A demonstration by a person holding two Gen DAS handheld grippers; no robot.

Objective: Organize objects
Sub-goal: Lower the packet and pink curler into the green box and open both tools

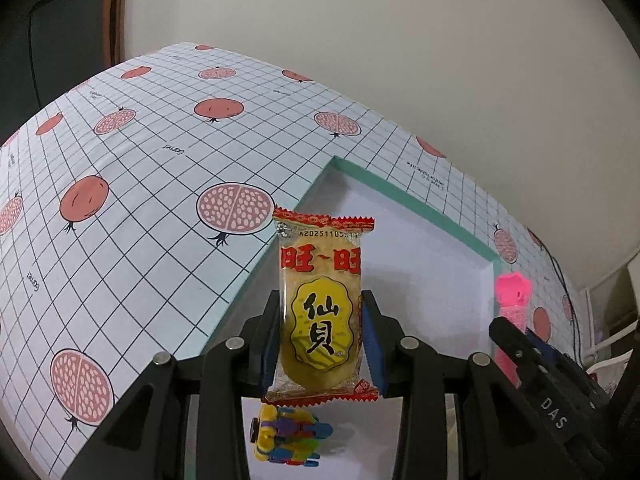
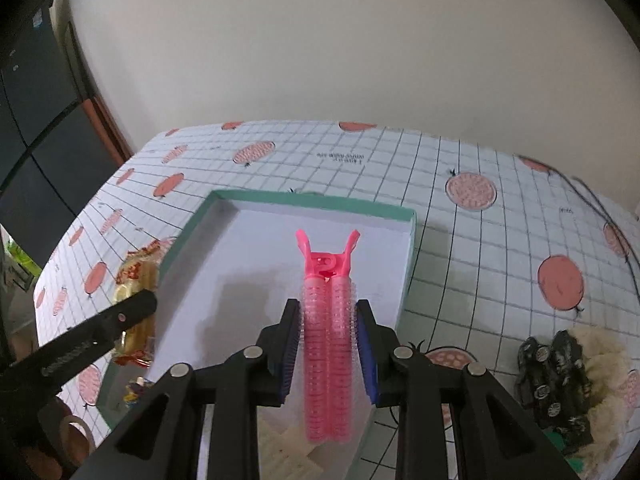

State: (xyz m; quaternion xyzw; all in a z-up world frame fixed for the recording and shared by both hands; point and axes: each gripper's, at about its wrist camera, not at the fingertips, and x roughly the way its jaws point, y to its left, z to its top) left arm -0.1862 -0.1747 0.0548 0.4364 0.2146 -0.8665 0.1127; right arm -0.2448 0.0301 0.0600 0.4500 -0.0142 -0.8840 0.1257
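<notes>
My left gripper (image 1: 322, 332) is shut on a rice cracker packet (image 1: 322, 304), yellow with red ends, held upright over the left side of the green-rimmed white tray (image 1: 416, 200). Under it in the tray lies a multicoloured block toy (image 1: 286, 438). My right gripper (image 2: 328, 344) is shut on a pink hair-roller clip (image 2: 328, 320) above the tray's white floor (image 2: 256, 264). In the right wrist view the cracker packet (image 2: 134, 280) and the left gripper's finger (image 2: 100, 332) show at the tray's left rim. The pink clip (image 1: 512, 300) appears at the right in the left wrist view.
The table wears a grid cloth with pomegranate prints (image 1: 160, 152). A black object with metal studs (image 2: 554, 380) and a cream fluffy thing (image 2: 604, 368) lie right of the tray. A cable (image 2: 624, 240) runs along the table's right side. A pale wall stands behind.
</notes>
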